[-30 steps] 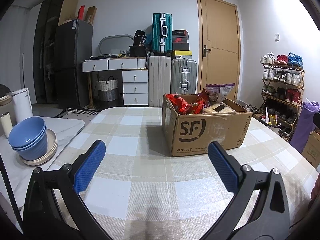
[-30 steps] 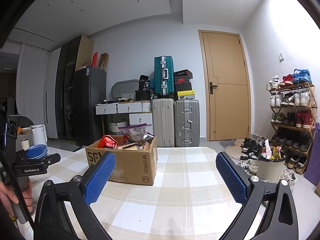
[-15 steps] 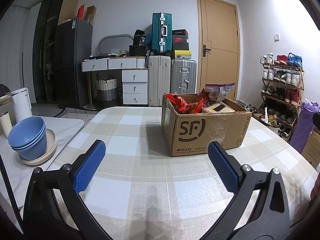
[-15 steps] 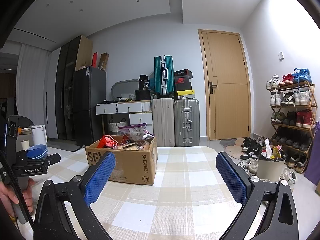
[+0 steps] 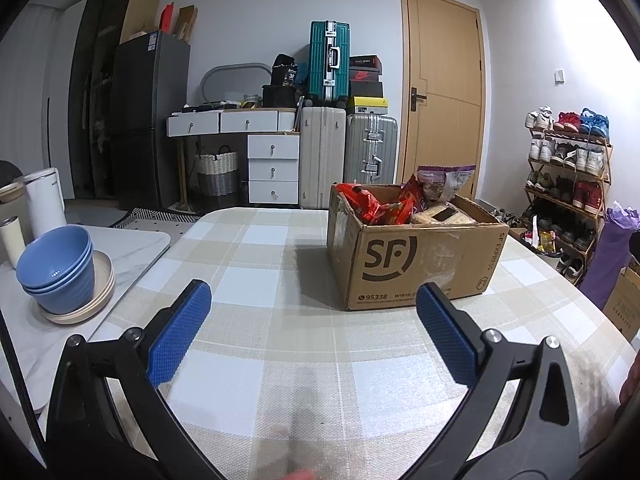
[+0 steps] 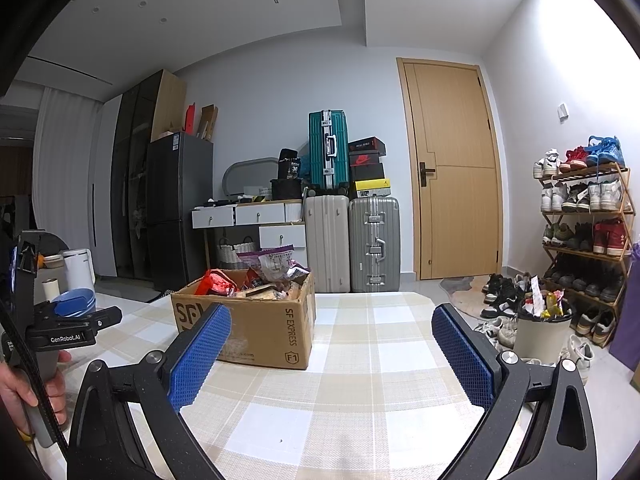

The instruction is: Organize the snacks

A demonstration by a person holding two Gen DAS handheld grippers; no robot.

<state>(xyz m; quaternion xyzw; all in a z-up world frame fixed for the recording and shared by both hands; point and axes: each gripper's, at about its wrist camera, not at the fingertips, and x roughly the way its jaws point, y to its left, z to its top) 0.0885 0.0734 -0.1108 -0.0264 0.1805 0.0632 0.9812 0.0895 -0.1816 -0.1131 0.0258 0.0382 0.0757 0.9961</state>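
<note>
Left tongs (image 5: 313, 320): jaws wide, nothing between them, held over the near part of the checked desk (image 5: 256, 344). Right tongs (image 6: 330, 344): jaws likewise wide and empty, over the same desk.

The box (image 5: 416, 248) stands on the desk, well apart from both tongs. In the left view it lies far right of centre; in the right view it lies far left of centre, partly hidden behind the left blue pad (image 6: 198, 354). It is open-topped and filled with snacks: red packets (image 5: 372, 206) at its left side, a purple-edged bag (image 5: 446, 180) standing up at the far side, pale packets to the right.

Left view only: a stack of blue bowls (image 5: 56, 268) on a beige plate (image 5: 102, 292), on a white marble surface adjoining the desk at the left; a white kettle (image 5: 43, 200) beyond them.

Right view only: a hand (image 6: 24, 384) at the left edge gripping the handle of the left tongs; a bin (image 6: 542, 332) on the floor at the right, near the shoe rack (image 6: 584, 240); the ceiling.

Both views: suitcases, a drawer unit and a wooden door along the far wall.
</note>
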